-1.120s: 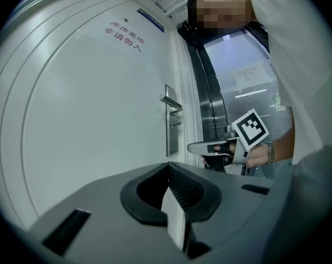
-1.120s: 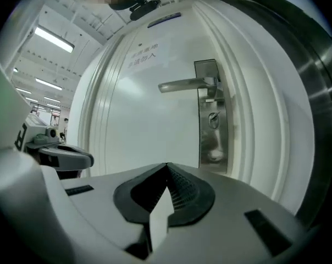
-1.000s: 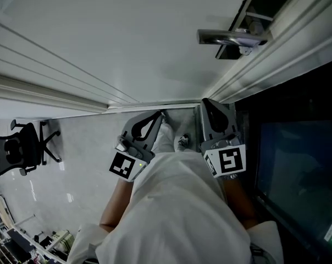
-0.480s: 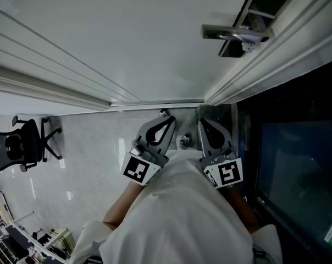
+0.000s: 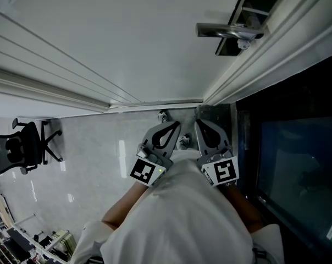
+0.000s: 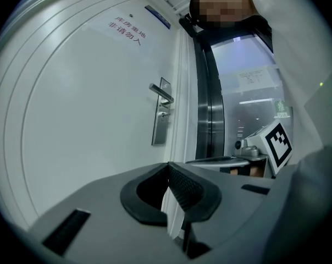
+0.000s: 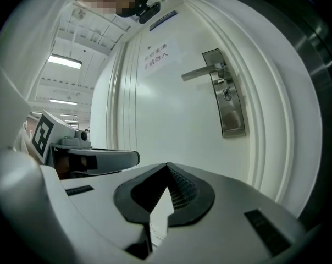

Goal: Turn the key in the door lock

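Moved: left claw has slid in toward the right claw since a second ago, so the two now sit side by side, close to the person's body.
Left claw: pads pressed together, nothing in it.
Right claw: same deal, closed tight and empty.
Key: tiny thing at the lock plate, just under the door handle, near the latch edge of the door.
Key vs claws: well apart, neither claw touches it. Both claws face the door but hang back from it. In the right gripper view the lock sits up and to the right of the tips; in the left gripper view it's pretty much straight above them.
Below: pale floor at the door's bottom edge.
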Motion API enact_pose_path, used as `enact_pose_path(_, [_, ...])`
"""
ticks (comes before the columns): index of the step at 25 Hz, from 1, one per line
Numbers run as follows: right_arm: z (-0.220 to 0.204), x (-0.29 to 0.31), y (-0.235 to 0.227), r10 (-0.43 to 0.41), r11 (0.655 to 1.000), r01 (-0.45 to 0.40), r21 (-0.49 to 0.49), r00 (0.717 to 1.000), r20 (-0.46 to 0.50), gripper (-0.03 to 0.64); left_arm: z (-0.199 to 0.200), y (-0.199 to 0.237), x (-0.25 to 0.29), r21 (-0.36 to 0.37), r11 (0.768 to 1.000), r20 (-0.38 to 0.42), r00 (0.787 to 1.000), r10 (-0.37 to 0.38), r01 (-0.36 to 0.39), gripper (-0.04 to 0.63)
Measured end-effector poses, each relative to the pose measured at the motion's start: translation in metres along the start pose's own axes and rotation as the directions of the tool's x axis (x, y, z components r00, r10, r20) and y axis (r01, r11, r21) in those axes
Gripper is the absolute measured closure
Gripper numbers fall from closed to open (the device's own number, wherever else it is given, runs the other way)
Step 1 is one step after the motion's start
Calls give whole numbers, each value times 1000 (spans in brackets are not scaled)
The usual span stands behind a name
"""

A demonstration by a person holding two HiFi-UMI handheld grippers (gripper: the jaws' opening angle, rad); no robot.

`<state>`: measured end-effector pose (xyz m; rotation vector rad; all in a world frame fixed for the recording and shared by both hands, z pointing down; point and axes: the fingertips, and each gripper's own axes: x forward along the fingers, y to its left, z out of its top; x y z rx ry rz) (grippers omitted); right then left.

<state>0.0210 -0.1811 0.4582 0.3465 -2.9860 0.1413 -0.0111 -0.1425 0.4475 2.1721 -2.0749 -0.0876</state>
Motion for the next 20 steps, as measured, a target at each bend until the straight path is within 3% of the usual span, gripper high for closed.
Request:
enact_pose_path(11, [-7, -3, -12, -33, 999, 34, 35, 999, -13, 614, -14, 9, -13, -33, 997, -24, 997, 73, -74, 592])
enact_pose_path(20, [-19, 1, -22, -56, 996, 60, 59, 996, -68, 614, -15, 11, -11, -58, 996, -19, 997, 73, -74, 591])
